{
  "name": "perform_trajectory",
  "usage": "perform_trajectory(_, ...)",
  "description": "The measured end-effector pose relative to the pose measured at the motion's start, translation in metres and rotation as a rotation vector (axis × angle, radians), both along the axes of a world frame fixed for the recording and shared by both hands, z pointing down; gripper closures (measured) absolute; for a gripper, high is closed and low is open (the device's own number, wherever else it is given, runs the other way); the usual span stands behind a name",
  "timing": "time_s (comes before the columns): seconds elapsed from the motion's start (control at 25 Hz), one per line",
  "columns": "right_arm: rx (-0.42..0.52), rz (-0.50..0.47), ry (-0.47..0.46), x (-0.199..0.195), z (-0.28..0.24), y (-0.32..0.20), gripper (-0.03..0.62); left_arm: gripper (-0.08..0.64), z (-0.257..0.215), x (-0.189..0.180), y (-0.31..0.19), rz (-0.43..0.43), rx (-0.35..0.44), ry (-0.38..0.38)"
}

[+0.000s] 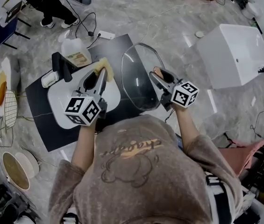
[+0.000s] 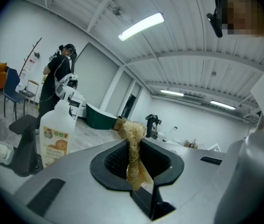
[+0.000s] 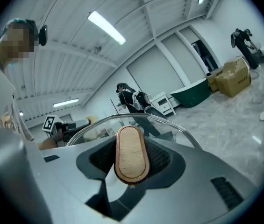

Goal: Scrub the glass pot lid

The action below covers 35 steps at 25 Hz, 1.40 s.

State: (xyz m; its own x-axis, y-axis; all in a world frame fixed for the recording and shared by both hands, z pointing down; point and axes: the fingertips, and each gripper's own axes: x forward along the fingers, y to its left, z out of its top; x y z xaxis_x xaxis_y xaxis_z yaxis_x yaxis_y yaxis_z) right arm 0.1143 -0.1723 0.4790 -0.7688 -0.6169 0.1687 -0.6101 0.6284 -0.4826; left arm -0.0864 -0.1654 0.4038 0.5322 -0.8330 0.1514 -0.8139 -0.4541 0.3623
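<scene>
Head view: the glass pot lid point(image 1: 139, 78) is held on edge by the right gripper point(image 1: 157, 74), and the left gripper point(image 1: 102, 73) is seen just beside it. Left gripper view: a loofah scrubber point(image 2: 134, 153) is pinched between the jaws. Right gripper view: the lid's wooden knob point(image 3: 132, 153) is clamped between the jaws.

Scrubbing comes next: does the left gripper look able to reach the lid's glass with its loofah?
Probably yes: the right gripper holds the glass lid up by its wooden handle, and nothing stands between it and the loofah in the left gripper.
</scene>
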Motion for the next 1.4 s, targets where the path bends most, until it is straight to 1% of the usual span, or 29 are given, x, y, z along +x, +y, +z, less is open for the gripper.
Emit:
perform_trajectory(0.2,-0.031,0.031,-0.217,0.002,-0.021,0.001,0.413,0.492,-0.014,0.016,0.002,0.043,0.026,0.008)
perform_trajectory(0.36,-0.081,0.055,-0.385,0.001,-0.026,0.002,0.413,0.492,-0.026,0.030,0.006,0.098,0.051,0.028)
perform_trajectory(0.48,-0.105,0.050,-0.486,-0.006,-0.029,0.003,0.413,0.492,-0.034,0.038,0.009,0.156,0.079,0.039)
perform_trajectory(0.56,-0.111,0.044,-0.533,-0.011,-0.033,0.003,0.413,0.492,-0.040,0.042,0.010,0.184,0.089,0.050)
perform_trajectory(0.8,-0.127,0.024,-0.637,-0.024,-0.046,0.005,0.413,0.494,-0.054,0.064,0.021,0.285,0.115,0.089)
perform_trajectory(0.92,-0.144,0.021,-0.677,-0.028,-0.047,0.007,0.413,0.494,-0.063,0.076,0.027,0.338,0.127,0.139)
perform_trajectory(1.0,-0.156,0.016,-0.692,-0.031,-0.046,0.009,0.413,0.494,-0.065,0.081,0.029,0.359,0.128,0.159)
perform_trajectory(1.24,-0.192,-0.015,-0.728,-0.041,-0.045,0.014,0.413,0.494,-0.064,0.083,0.024,0.363,0.126,0.165)
perform_trajectory(1.4,-0.209,-0.046,-0.749,-0.048,-0.043,0.017,0.413,0.494,-0.062,0.082,0.015,0.347,0.119,0.176)
